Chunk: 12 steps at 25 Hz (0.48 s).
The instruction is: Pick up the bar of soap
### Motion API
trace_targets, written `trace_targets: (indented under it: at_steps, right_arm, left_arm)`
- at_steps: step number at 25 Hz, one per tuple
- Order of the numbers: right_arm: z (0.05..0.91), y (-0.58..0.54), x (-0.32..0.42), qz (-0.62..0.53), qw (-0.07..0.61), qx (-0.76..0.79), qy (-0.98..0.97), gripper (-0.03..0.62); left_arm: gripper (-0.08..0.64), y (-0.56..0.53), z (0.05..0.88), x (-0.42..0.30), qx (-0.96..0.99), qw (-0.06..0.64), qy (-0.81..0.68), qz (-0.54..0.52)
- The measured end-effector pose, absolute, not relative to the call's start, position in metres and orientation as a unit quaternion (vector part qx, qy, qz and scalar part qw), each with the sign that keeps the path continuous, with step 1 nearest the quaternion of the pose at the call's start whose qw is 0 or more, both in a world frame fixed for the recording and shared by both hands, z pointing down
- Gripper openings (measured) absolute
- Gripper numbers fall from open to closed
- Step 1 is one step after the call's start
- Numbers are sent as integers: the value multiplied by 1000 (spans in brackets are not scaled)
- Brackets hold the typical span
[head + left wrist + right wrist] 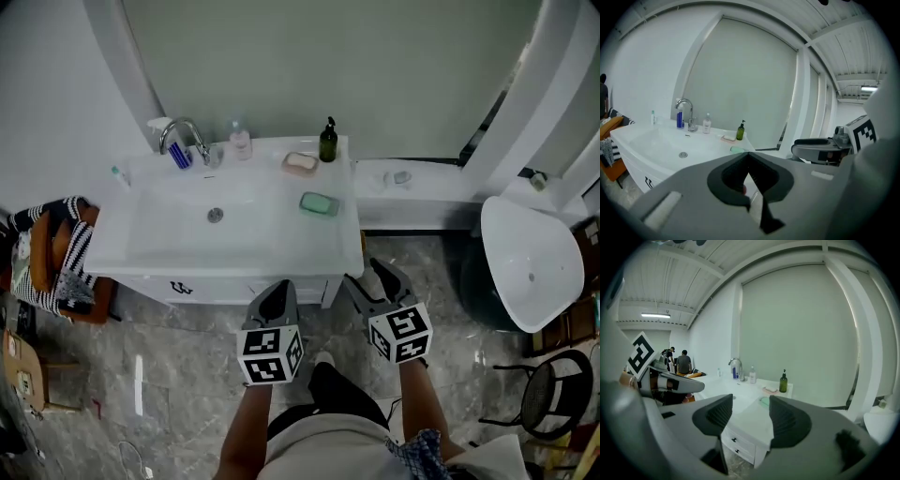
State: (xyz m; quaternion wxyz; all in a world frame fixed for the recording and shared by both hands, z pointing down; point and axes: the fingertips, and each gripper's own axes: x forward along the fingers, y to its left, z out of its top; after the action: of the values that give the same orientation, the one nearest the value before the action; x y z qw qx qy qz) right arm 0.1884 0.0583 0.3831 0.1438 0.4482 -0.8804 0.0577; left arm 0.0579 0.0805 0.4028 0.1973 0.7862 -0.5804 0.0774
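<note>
Green soap [320,203] lies flat on counter [349,246], right of basin, nearer than dark bottle [327,142]. Paler bar on dish [300,162] sits just beyond it. Left gripper [275,292]: fingers closed, empty. Right gripper [370,277]: fingers open, nothing between. Both held on near side, well short of soap. Soap likely light, hard, slick if wet, with rounded edges. Best taken across narrow width, fingers low by counter, moderate squeeze so it doesn't squirt out.

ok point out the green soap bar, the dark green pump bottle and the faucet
green soap bar [320,203], head view, middle of its top face
dark green pump bottle [328,147], head view, on its body
faucet [185,123], head view, top of the curved spout
</note>
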Motion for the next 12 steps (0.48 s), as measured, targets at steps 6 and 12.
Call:
trace_targets:
  at_steps: [6,12]
  right_arm:
    - [396,8,205,79,149,434,-885,239]
    - [397,-29,213,72,164,419,-890,239]
  left_arm:
    - [9,30,406,72,776,206,-590,81]
    - [9,5,413,73,762,217,-605,77]
